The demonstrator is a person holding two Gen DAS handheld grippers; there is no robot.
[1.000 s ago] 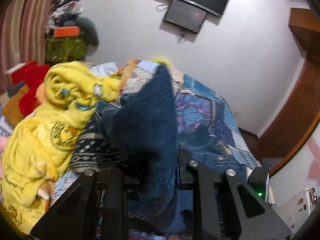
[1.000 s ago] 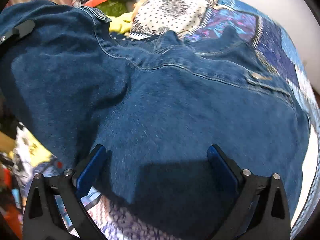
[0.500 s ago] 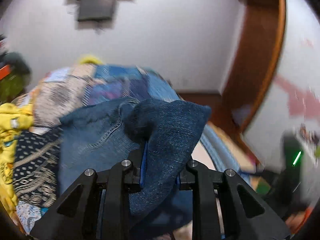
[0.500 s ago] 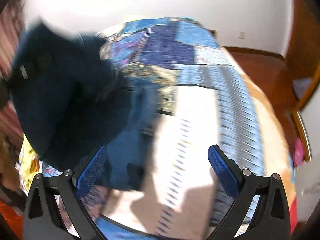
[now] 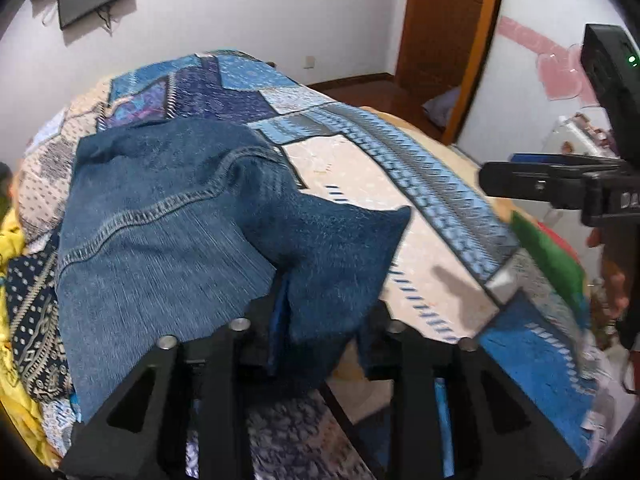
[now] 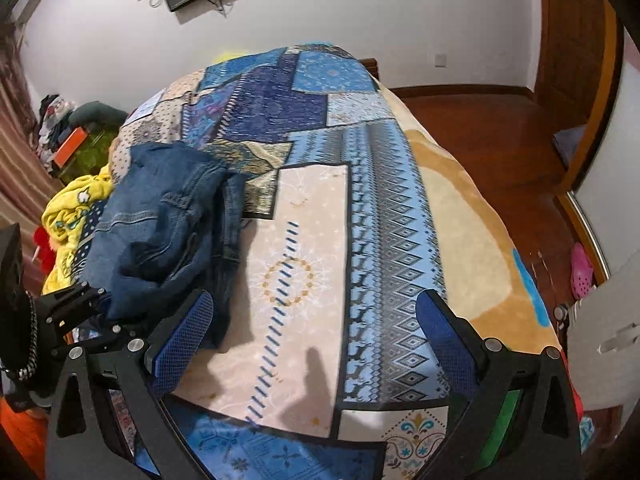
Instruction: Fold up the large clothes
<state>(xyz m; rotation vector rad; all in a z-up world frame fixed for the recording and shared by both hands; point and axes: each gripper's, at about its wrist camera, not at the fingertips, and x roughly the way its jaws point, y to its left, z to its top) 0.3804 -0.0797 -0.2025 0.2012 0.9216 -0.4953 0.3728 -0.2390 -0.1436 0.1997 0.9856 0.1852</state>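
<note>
1. Since a second ago, our right tool point(image 6: 312, 332) has swung off the jeans point(image 5: 168, 216) and now hangs over the patchwork bedspread point(image 6: 360, 208), its fingers wide apart and empty.
2. Our left tool point(image 5: 316, 320) stays clamped on a denim fold, the rest heaped on the bed's left side.
3. We judge folding barely begun: the jeans are bunched, not flat, with no clean crease.
4. Only the right view shows the whole rumpled heap and the yellow garment point(image 6: 76, 200) beside it; the left view shows the grip.
</note>
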